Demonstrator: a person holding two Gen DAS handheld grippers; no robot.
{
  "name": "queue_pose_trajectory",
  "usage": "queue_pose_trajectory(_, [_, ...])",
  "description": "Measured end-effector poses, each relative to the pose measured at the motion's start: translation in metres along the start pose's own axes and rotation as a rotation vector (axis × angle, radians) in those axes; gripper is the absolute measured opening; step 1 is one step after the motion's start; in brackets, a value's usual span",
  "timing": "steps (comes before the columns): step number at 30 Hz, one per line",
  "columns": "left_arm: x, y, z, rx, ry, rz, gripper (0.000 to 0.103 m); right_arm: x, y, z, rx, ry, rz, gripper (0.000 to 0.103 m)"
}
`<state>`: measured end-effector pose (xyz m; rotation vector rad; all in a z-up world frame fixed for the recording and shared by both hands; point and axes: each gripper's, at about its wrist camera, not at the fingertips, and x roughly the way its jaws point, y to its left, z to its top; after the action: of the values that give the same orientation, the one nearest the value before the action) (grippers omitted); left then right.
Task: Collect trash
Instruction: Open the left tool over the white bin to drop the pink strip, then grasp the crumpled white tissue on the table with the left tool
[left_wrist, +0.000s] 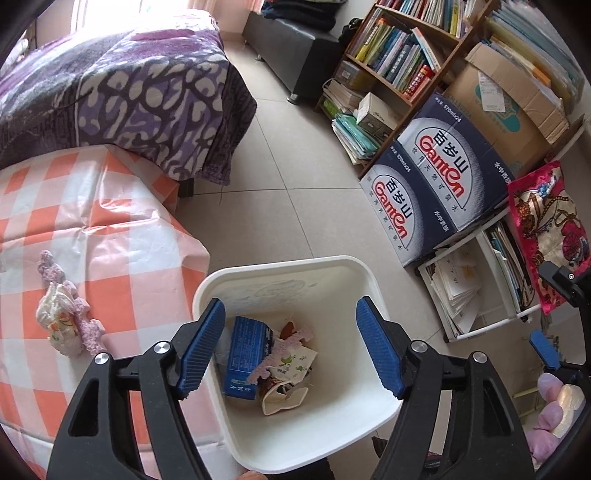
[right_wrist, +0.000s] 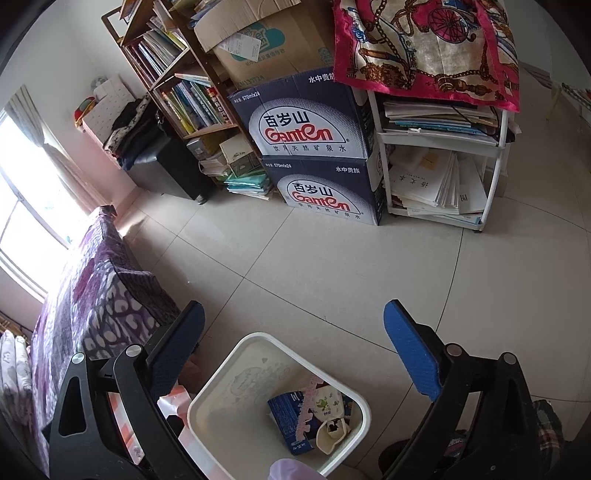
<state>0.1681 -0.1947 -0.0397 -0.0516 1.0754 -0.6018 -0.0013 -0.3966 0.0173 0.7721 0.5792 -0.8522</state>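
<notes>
The white bin (left_wrist: 354, 413) stands on the tiled floor (left_wrist: 295, 184), hard against the corner of the table with the orange checked cloth (left_wrist: 110, 240).

The left wrist view looks almost straight down into the bin. The left gripper (left_wrist: 291, 347) hangs over its mouth with its blue pads spread wide apart and nothing between them. In the bin lie a blue carton (left_wrist: 243, 354), a pink strip (left_wrist: 277, 354) across it, and crumpled printed wrappers (left_wrist: 291, 369) beside the carton. Only this view shows what is left on the table beside the bin: a crumpled wrapper (left_wrist: 59, 317) with a pink foam piece (left_wrist: 81, 314) against it. At its right edge a second gripper's blue pad and a gloved hand (left_wrist: 554, 402) show.

The right wrist view sees the bin from farther back, low in the picture. The right gripper (right_wrist: 295, 350) is above the bin's far rim (right_wrist: 258, 338) and the floor beyond, its pads standing very wide and holding nothing. Here the carton (right_wrist: 288, 417) leans on the bin's near side, the pink strip (right_wrist: 308, 406) upright against it. The table shows only as a sliver behind the left finger.
</notes>
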Motion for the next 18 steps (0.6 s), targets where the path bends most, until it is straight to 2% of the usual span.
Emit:
queue_pose_trajectory(6, [-0.013, 0.05, 0.015, -0.094, -0.024, 0.104, 0.074, 0.009, 0.011, -0.009, -0.045, 0.059, 0.011, 0.094])
queue_pose_trajectory(9, [-0.019, 0.08, 0.022, -0.15, -0.026, 0.181, 0.074, 0.011, 0.012, -0.011, -0.042, 0.08, 0.025, 0.095])
queue_pose_trajectory(15, [-0.012, 0.149, 0.02, -0.294, 0.064, 0.323, 0.074, 0.023, 0.019, -0.017, -0.063, 0.182, 0.064, 0.095])
queue_pose_trajectory(18, [-0.005, 0.177, 0.005, -0.377, 0.124, 0.324, 0.074, 0.025, 0.024, -0.023, -0.085, 0.219, 0.086, 0.096])
